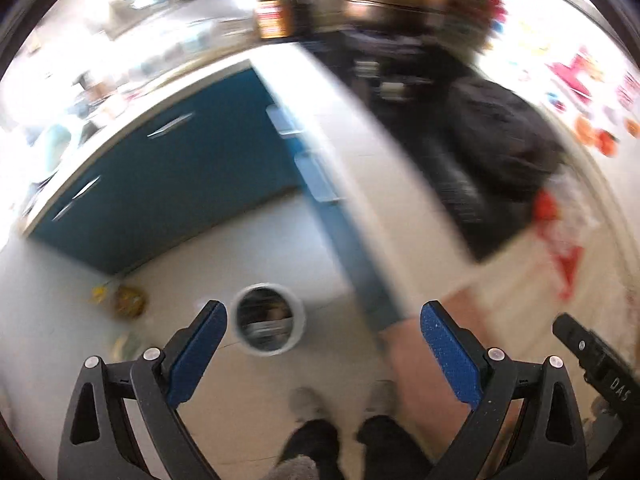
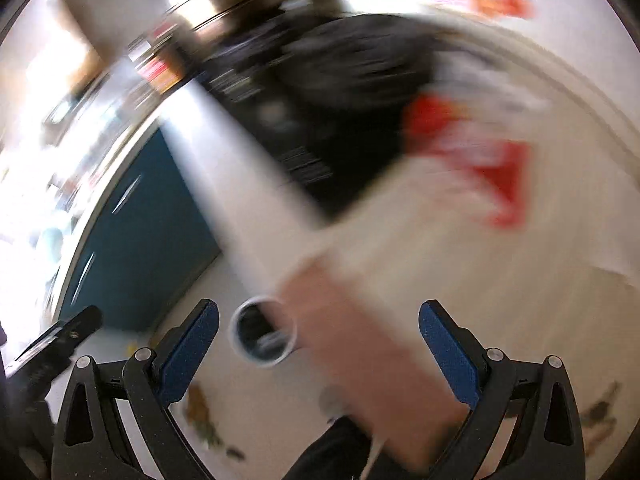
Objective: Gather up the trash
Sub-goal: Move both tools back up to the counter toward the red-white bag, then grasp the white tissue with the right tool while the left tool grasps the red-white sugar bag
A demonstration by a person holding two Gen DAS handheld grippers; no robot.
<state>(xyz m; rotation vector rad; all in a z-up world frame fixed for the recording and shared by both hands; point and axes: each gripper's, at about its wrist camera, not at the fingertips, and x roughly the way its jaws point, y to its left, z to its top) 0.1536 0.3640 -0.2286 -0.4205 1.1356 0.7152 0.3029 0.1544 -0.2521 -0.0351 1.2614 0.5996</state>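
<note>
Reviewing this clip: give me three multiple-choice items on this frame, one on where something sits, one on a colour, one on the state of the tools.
1. Where is the round white bin?
A. On the floor
B. On the counter
C. Held in a tool

2. What colour are the cabinet fronts?
A. Red
B. Teal blue
C. Yellow

3. What state are the two tools in?
A. Both shut on trash
B. One open, one shut
C. Both open and empty

Answers:
1. A, it stands on the pale floor in front of the cabinets.
2. B, teal-blue doors with metal handles.
3. C, the left tool and right tool both show their pads spread wide with nothing between them.
</note>
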